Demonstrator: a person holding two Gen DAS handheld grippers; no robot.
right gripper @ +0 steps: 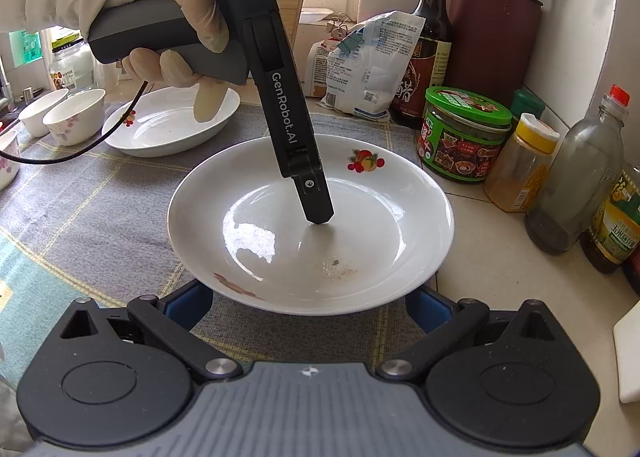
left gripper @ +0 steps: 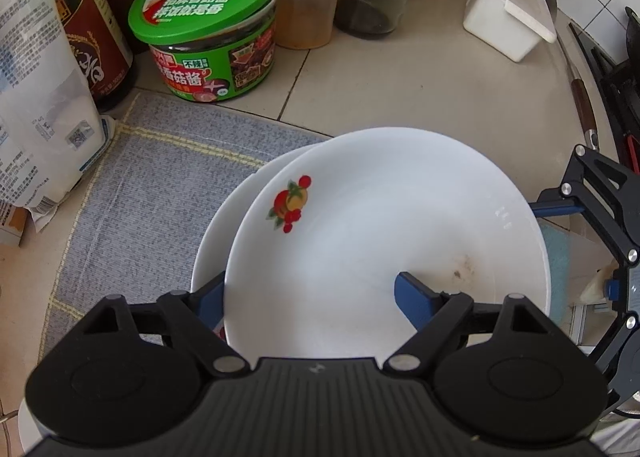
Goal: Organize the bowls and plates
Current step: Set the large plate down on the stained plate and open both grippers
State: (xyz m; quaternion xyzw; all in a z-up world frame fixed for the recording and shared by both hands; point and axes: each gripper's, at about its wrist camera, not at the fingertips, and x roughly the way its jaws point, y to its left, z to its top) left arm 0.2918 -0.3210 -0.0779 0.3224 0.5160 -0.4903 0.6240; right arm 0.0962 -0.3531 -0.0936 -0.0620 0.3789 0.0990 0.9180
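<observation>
The plate [left gripper: 384, 241], glossy white and shallow with a fruit print on its rim and brown specks in its well, sits between both grippers over the woven grey cloth [left gripper: 160, 185]. The left gripper [left gripper: 308, 297] straddles its near rim, one blue finger [left gripper: 416, 301] inside the well, the other outside; whether the pads press, I cannot tell. In the left wrist view a second white rim shows beneath it. The right gripper [right gripper: 308, 307] stands released, its blue fingers either side of the near edge, their tips hidden under the rim. A gloved hand [right gripper: 160, 17] holds the left tool. Beyond stand a green-lidded jar [right gripper: 464, 133], a second plate [right gripper: 172, 125] and small bowls [right gripper: 74, 117], partly cut off.
</observation>
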